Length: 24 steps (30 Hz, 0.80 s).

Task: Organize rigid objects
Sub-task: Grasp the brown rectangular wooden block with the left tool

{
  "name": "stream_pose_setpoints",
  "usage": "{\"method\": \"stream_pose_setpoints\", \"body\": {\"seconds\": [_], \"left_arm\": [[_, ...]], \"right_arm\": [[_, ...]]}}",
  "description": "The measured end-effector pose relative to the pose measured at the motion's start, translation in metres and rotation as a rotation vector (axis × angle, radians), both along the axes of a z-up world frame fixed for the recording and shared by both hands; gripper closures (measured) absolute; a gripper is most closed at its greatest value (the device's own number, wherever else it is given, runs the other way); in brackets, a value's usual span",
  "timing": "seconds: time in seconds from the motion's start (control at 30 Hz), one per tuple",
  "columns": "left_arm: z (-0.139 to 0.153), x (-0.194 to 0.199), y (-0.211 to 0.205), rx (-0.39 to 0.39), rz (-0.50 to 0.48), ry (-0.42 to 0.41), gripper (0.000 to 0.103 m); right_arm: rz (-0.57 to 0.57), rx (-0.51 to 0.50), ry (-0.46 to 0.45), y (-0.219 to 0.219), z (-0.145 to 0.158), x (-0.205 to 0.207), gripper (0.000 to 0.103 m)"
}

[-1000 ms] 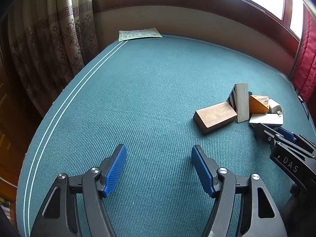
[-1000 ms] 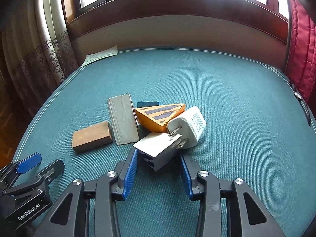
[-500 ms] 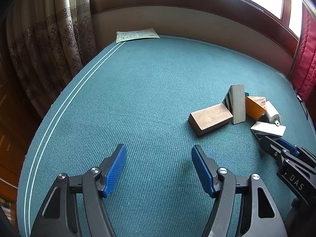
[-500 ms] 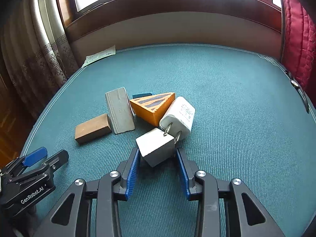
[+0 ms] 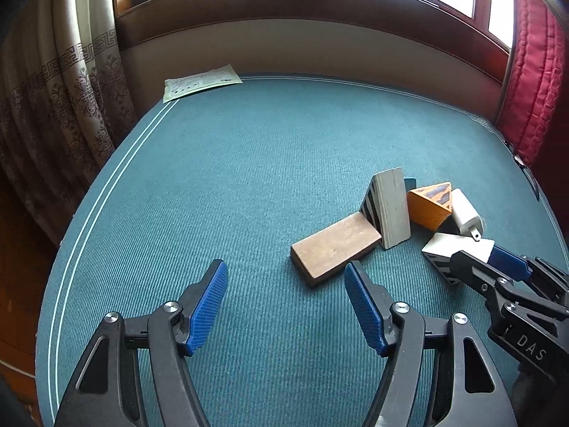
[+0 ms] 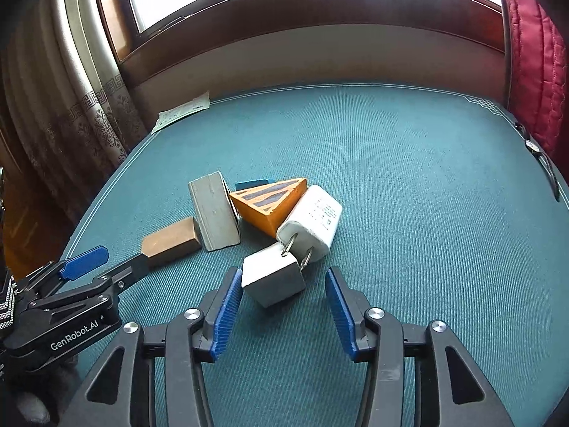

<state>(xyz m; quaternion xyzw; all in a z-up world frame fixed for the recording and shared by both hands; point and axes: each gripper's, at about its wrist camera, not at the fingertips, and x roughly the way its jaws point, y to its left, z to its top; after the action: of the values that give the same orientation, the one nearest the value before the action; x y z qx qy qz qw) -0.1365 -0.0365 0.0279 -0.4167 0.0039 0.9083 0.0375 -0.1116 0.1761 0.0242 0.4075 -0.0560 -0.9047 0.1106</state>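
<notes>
A cluster of small objects lies on the teal table (image 5: 249, 163): a brown block (image 5: 334, 245), a grey block (image 5: 391, 210) on edge, an orange wedge (image 5: 428, 206), a white plug adapter (image 5: 464, 213) and a white wedge block (image 5: 451, 247). In the right wrist view the white block (image 6: 272, 275) rests on the table between my right gripper's (image 6: 282, 311) open fingers, touching the left pad. The adapter (image 6: 313, 226) leans on it. My left gripper (image 5: 286, 315) is open and empty, just short of the brown block (image 6: 170, 242).
A paper sheet (image 5: 201, 82) lies at the table's far left corner. Curtains (image 5: 53, 106) hang on the left and a red drape (image 5: 533, 82) on the right. A wall and window sill run behind the table. A small blue piece (image 6: 254, 184) sits behind the orange wedge.
My right gripper has opened and let go of the white block, which now rests on the table. The left gripper has moved closer to the brown block.
</notes>
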Motion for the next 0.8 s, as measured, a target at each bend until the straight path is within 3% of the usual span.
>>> {"method": "stream_pose_setpoints", "body": {"seconds": [0.33,0.47,0.8], "left_arm": [[-0.009,-0.012,0.000,0.018,-0.046,0.002,0.034],[-0.012,-0.014,-0.001,0.033,-0.055,-0.007,0.034],[-0.015,-0.026,0.007,0.009,-0.092,-0.003,0.034]], "right_arm": [[0.065,0.015,-0.001,-0.013,-0.007,-0.005,0.049],[0.100,0.033,0.002,-0.021,-0.007,0.002,0.054],[0.077,0.064,0.020,-0.025,-0.007,-0.004,0.054]]}}
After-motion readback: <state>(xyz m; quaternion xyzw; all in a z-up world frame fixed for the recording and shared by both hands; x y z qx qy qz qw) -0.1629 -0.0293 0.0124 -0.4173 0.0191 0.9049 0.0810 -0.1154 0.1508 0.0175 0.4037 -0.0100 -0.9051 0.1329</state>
